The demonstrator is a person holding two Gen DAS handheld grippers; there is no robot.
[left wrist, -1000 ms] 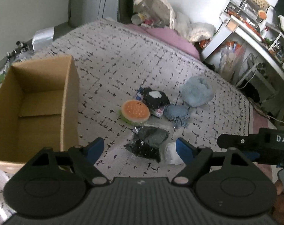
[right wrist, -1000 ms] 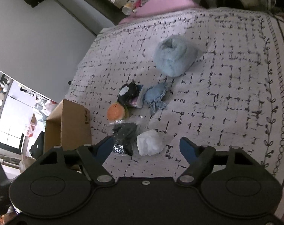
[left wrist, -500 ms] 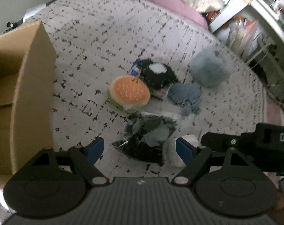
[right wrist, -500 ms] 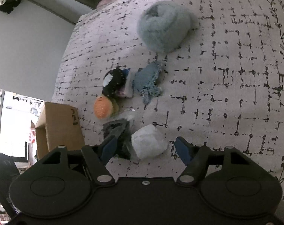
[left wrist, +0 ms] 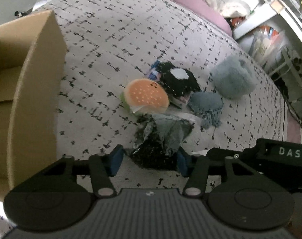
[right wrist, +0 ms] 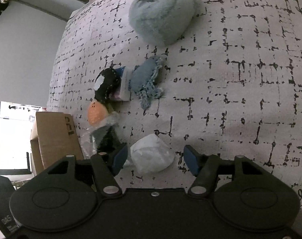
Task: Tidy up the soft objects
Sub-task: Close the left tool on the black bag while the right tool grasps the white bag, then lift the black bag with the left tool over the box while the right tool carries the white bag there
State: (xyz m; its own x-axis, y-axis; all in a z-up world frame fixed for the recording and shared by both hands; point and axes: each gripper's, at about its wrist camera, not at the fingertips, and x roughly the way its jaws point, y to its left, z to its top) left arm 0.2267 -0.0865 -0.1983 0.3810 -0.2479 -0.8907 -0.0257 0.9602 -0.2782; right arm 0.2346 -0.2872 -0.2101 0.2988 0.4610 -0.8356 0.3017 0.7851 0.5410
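Observation:
On the patterned bedspread [left wrist: 121, 29] lies a small pile of soft things. My left gripper [left wrist: 149, 162] points down over a dark cloth bundle in clear plastic [left wrist: 161, 139]. Its jaws are closing with the bundle between them, and a gap shows at the left pad. My right gripper [right wrist: 156, 161] straddles a white bundle [right wrist: 151, 155]. Its jaws are closing too, with the right pad still apart from the bundle. Behind these lie a burger plush [left wrist: 146, 97], a black plush with a white patch [left wrist: 177, 79], a blue knitted cloth [left wrist: 207, 103] and a pale blue fluffy ball [left wrist: 232, 79].
An open cardboard box [left wrist: 37, 79] stands on the bed left of the pile, its inside bare. The right gripper's black housing [left wrist: 280, 153] sits close beside my left one. Pink bedding [left wrist: 200, 10] and cluttered shelves [left wrist: 280, 10] lie beyond the bed's far edge.
Both grippers have sunk toward the pile. The left jaws narrowed around the dark bundle. The right jaws narrowed around the white bundle.

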